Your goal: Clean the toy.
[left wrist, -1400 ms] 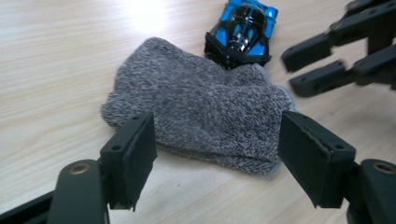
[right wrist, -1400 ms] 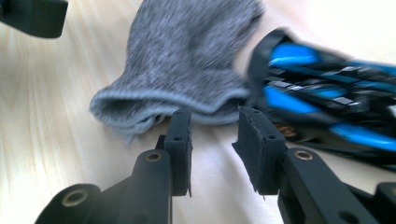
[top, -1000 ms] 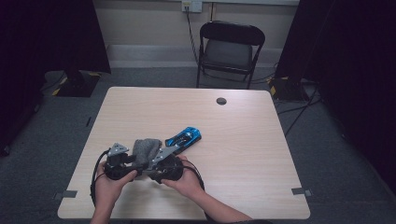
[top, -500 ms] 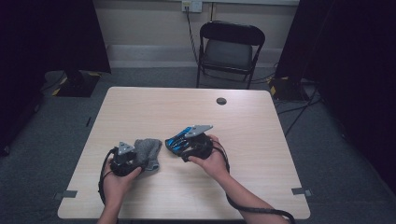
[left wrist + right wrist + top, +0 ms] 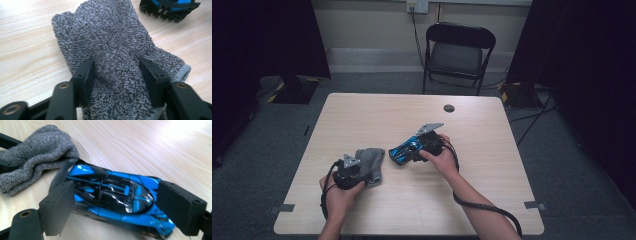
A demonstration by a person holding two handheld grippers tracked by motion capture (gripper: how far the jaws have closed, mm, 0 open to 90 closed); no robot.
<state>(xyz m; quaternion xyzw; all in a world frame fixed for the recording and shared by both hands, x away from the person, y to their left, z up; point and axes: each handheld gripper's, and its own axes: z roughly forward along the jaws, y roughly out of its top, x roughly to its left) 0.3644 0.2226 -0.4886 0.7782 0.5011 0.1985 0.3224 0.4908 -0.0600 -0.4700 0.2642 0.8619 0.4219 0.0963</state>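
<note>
While fingers straddle it, the sock's [image 5: 115, 50] near end is cut off.

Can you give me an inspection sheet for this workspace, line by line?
Surface: light wooden table, flat and dry.
Job's things: grey terry cloth lying bunched; blue and black toy car beside it on the wood.
Clutter: small dark round disc near the far edge.
Grippers: left gripper has been closing, pads pressing a fold of the cloth; right gripper has been opening, jaws astride the car, the right pad apart from it.
Cables: black cable trails from the right gripper over the near edge.
Surroundings: folding chair behind the table, grey carpet, dark curtains.
</note>
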